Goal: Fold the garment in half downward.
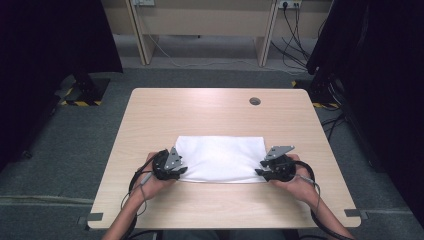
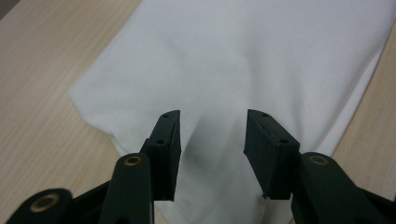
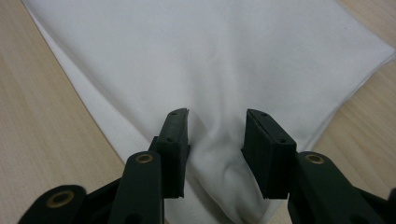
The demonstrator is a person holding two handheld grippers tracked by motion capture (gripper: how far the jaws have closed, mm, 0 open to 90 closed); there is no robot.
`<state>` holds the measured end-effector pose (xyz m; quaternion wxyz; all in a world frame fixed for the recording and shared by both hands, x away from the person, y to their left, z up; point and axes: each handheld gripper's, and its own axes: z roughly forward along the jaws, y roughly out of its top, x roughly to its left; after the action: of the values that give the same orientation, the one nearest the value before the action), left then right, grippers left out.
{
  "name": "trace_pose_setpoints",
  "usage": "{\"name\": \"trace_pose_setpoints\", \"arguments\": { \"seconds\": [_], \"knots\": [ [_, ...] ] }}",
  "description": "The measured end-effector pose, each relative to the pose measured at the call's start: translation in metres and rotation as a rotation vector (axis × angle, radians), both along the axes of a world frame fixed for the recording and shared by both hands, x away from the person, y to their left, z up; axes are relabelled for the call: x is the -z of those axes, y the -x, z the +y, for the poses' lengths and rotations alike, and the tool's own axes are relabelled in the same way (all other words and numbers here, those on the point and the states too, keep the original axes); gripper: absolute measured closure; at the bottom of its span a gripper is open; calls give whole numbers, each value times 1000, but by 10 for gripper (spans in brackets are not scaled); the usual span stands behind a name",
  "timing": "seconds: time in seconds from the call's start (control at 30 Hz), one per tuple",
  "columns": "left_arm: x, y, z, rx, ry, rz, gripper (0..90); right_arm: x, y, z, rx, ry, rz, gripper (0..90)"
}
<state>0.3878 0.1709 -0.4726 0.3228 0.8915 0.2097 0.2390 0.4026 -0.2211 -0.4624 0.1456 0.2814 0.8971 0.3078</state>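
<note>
Cloth is lying soft and light on the table, likely best pinched at its near corners, which the left gripper and right gripper are straddling with jaws half open, not yet pressing.

Between the matt black plastic jaws lies smooth, matt white cloth; beside them, the table is pale wood-grain laminate with a faint sheen.

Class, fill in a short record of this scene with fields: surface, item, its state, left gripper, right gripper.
surface: light wooden table
item: white folded cloth
state: lying flat, near edge toward the person
left gripper: at the cloth's near left corner, jaws apart, cloth bunched slightly between them
right gripper: at the near right corner, jaws apart, a raised fold between them
grip: pads not visibly pressing the cloth
</note>
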Motion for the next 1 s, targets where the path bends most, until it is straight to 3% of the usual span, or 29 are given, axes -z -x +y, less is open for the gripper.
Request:
{"name": "trace_pose_setpoints", "arguments": {
  "seconds": [0.17,0.23,0.33,0.43,0.53,0.6,0.8,0.9,1.0],
  "knots": [
    [-2,1,1,-11,11,-3,541,-1,0,-5,20,-4,4,593],
    [-6,4,1,-18,40,-6,537,-5,3,-4,23,-15,-1,592],
    [-5,7,2,-27,25,2,536,-7,7,-6,29,-34,4,592],
    [-1,9,5,-44,14,11,541,1,10,-7,35,2,11,594],
    [1,7,6,-50,26,25,559,3,9,-12,46,-38,17,594],
    [-1,6,5,-49,9,28,545,2,7,-12,44,-28,20,594],
    [-10,0,8,-68,20,12,512,-2,-2,-13,66,2,18,572],
    [-18,-1,9,-82,54,-4,504,-11,-3,-9,71,-42,5,567],
    [-21,-3,-6,-61,64,2,496,-19,-4,9,39,-75,4,555]
  ]
}}
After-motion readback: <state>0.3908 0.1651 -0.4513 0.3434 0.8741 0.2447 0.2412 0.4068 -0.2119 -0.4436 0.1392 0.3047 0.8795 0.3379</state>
